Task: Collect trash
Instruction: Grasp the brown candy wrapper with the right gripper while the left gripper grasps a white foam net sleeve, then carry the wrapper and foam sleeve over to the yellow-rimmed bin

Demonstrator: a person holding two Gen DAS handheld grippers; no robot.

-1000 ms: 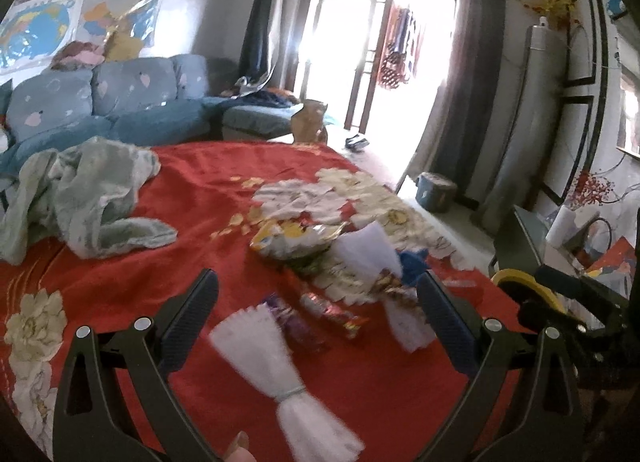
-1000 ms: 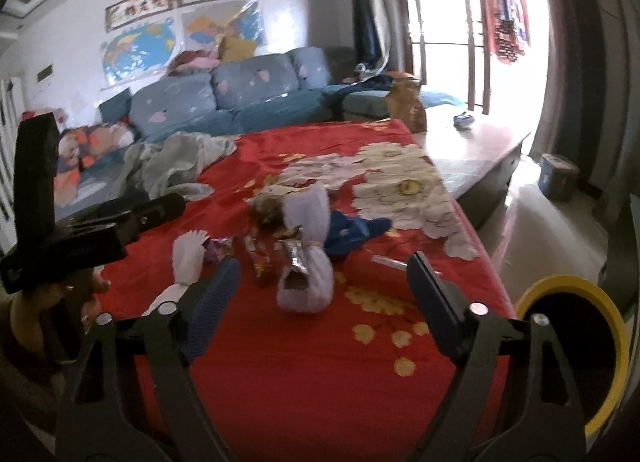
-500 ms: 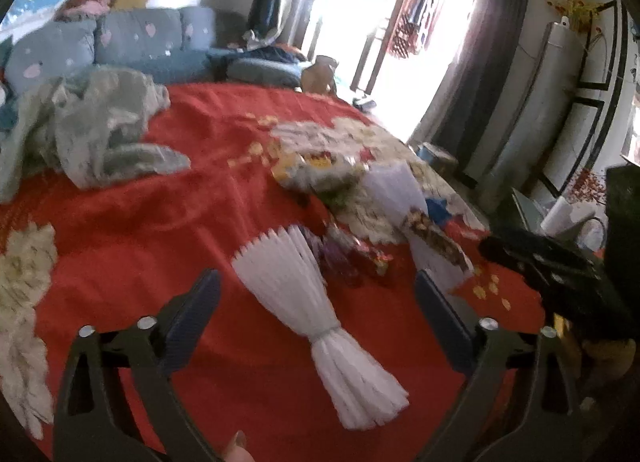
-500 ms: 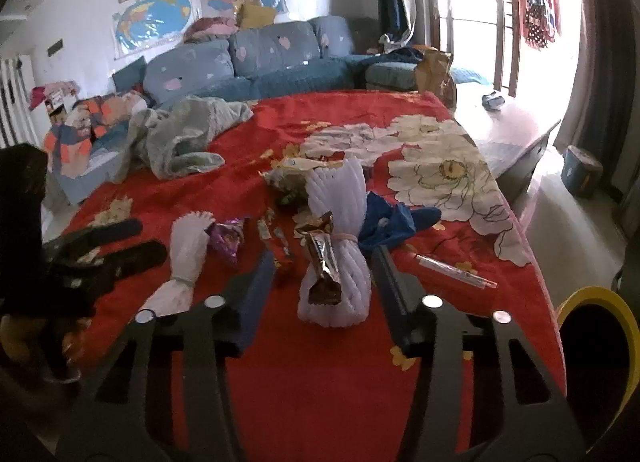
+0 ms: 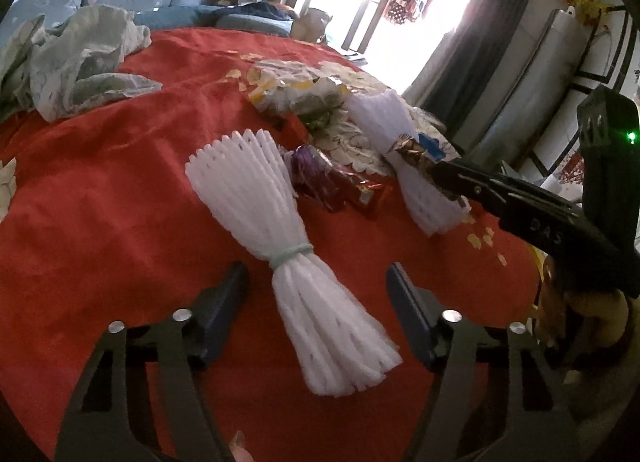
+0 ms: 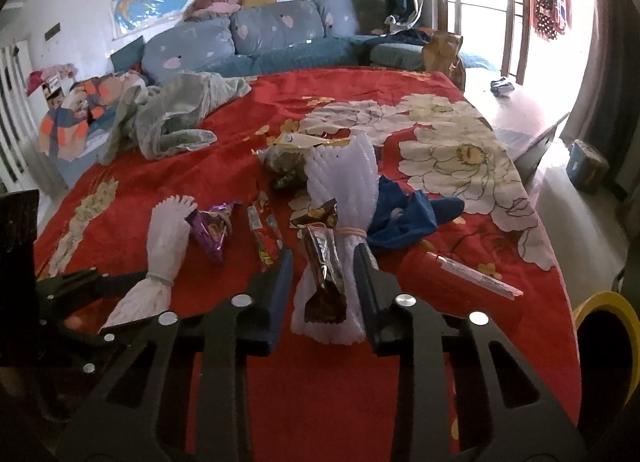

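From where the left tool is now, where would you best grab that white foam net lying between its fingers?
Best at the waist of the white foam net, where a rubber band cinches it thin. Both ends flare wide and look too broad and springy. The left tool already straddles the near end, so probably push forward along the red cloth and close from either side.

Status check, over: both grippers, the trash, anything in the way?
Left gripper open, astride white foam net. Right gripper open around second foam net, brown wrapper on top. Nothing blocking.
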